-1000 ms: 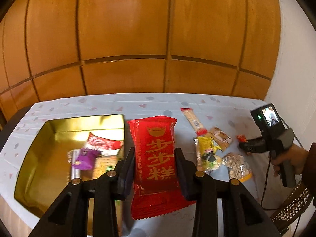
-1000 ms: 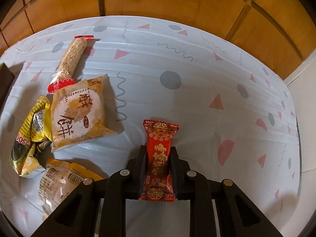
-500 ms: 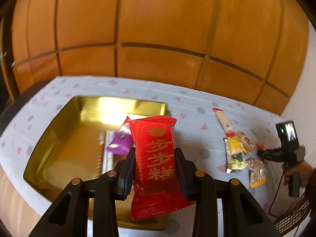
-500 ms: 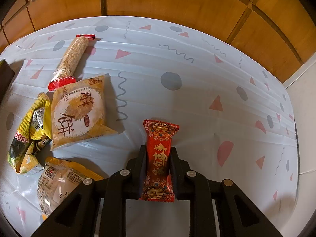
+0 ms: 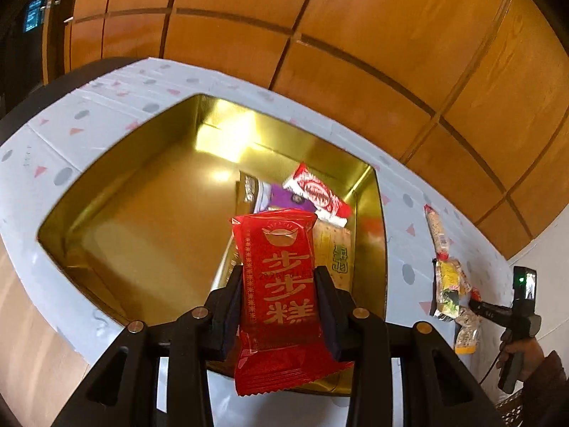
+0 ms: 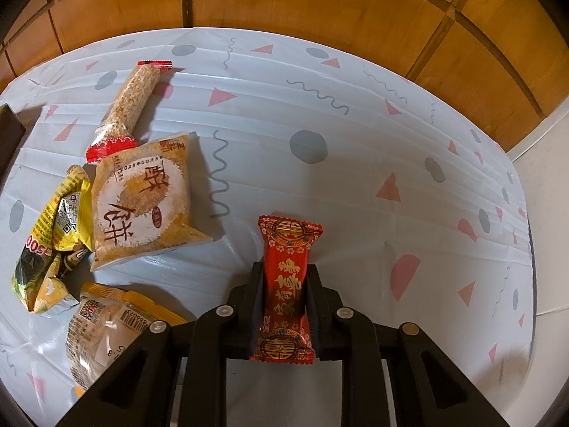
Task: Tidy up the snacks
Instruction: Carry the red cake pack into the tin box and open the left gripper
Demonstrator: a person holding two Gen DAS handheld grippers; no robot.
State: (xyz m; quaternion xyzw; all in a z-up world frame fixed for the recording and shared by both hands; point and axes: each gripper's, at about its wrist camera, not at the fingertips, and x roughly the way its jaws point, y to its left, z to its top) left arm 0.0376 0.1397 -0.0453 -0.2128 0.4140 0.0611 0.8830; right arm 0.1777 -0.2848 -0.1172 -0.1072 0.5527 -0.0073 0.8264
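My left gripper is shut on a large red snack packet with gold characters and holds it above the near right part of the gold tin. The tin holds a red-and-white packet, a purple one and a yellow one. My right gripper is shut on a small red candy packet just above the tablecloth. Loose snacks lie to its left: a long sesame bar, a round-cake packet, a yellow crumpled packet and a clear wrapped pastry.
The table has a white cloth with triangles and dots, against a wooden panel wall. The right gripper and hand show at the far right of the left wrist view, beside the loose snacks.
My left gripper has swung left and over the tin with the red packet held. My right gripper has stayed almost still with the candy packet.
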